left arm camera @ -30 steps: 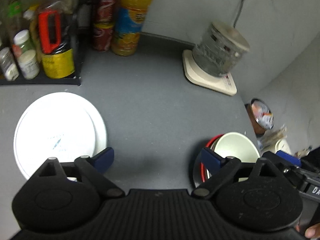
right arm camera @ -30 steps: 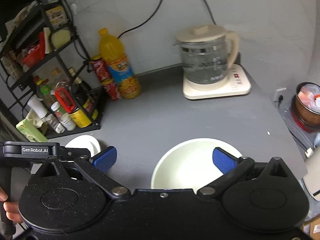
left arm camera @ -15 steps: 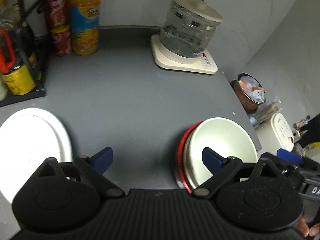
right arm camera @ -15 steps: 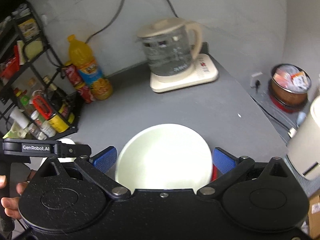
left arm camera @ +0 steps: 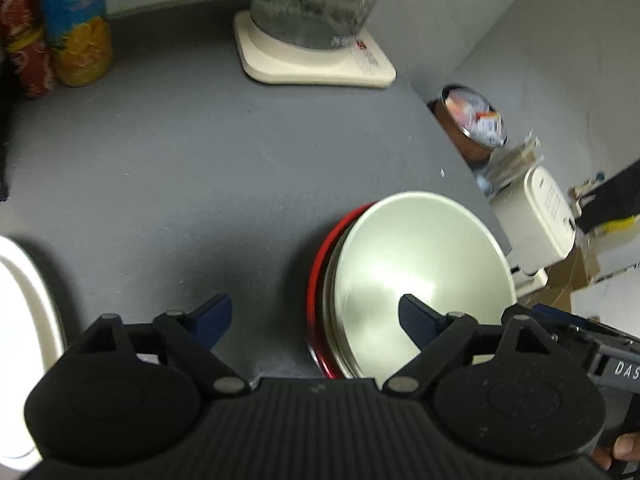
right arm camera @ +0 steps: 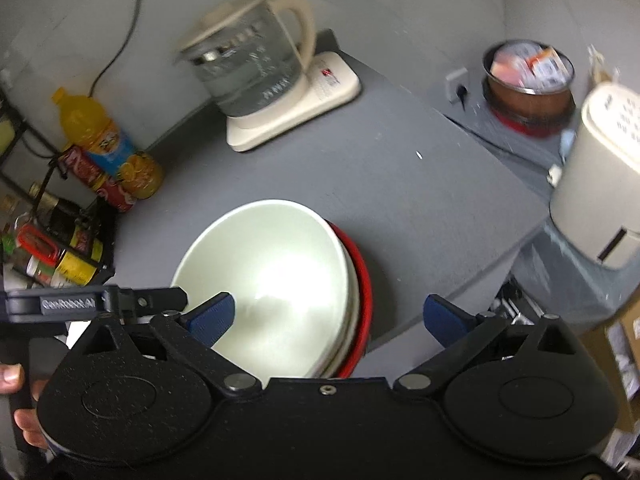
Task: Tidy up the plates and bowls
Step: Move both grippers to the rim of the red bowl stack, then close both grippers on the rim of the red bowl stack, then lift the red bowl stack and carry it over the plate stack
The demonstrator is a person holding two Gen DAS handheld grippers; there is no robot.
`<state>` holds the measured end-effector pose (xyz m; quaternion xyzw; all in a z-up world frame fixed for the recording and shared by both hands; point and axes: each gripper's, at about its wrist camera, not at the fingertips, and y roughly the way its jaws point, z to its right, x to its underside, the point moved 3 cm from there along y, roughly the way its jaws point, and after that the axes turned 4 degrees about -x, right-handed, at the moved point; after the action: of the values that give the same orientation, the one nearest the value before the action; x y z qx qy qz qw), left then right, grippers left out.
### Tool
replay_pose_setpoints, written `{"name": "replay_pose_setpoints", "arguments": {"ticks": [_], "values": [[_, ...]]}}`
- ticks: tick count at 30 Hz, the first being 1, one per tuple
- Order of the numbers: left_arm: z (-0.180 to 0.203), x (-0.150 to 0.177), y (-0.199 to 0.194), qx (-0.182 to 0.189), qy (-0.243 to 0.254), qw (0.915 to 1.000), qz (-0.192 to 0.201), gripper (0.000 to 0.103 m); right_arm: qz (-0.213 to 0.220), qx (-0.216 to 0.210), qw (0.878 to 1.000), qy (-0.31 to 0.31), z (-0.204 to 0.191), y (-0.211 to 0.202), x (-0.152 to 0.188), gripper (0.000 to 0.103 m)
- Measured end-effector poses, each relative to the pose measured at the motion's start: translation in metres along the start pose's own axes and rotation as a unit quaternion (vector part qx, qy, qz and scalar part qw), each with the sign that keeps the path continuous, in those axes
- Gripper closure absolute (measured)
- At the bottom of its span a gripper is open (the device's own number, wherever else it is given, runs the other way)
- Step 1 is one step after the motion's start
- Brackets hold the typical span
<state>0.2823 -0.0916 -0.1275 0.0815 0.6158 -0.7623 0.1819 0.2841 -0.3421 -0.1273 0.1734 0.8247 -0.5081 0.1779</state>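
A pale green bowl (left arm camera: 420, 264) (right arm camera: 272, 264) sits nested in a stack whose lowest bowl is red (left arm camera: 318, 280) (right arm camera: 363, 280), near the grey table's right edge. My left gripper (left arm camera: 314, 317) straddles the stack's left rim: one finger is over the pale bowl's inside, the other over the table. My right gripper (right arm camera: 328, 317) straddles the right rim the same way. Both jaws are closing, and no pad presses on a bowl. A white plate (left arm camera: 24, 320) lies at the far left. Each view shows the other gripper's body at its edge.
At the back stands a glass kettle (right arm camera: 248, 68) on its cream base (left arm camera: 316, 60), with an orange juice bottle (right arm camera: 108, 148) and red cans (left arm camera: 24, 52) to its left. A rack of jars (right arm camera: 52, 248) is at the left. Beyond the table edge (right arm camera: 460, 304) sit a white appliance (right arm camera: 600, 176) and a brown pot (right arm camera: 528, 84).
Both grippers have come down and closer to the bowl stack. The left view swung right, away from the white plate. Both pairs of jaws have narrowed a little.
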Motion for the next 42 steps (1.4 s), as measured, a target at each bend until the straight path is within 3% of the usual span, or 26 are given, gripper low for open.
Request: {"name": "replay_pose_setpoints", "arguments": {"ticks": [5,16,28,42], "values": [[-0.002,-0.004,0.027,0.009,0.0,0.9995,-0.031,0.028,-0.031,0.001,0.999,0.042,0.013,0.021,0.007,0.029],[-0.005,-0.002,0.062,0.035,-0.002,0.9955,-0.089,0.07,-0.076,-0.003,0.992,0.1,0.027,0.055,0.023,0.061],[-0.014,0.0,0.065,0.065,-0.027,0.9935,-0.09,0.075,-0.082,-0.006,0.993,0.089,0.025,0.064,0.021,0.067],[-0.043,0.0,0.027,0.055,-0.072,0.9953,-0.034,0.074,-0.073,-0.047,0.996,0.02,-0.011,0.063,0.007,0.069]]}}
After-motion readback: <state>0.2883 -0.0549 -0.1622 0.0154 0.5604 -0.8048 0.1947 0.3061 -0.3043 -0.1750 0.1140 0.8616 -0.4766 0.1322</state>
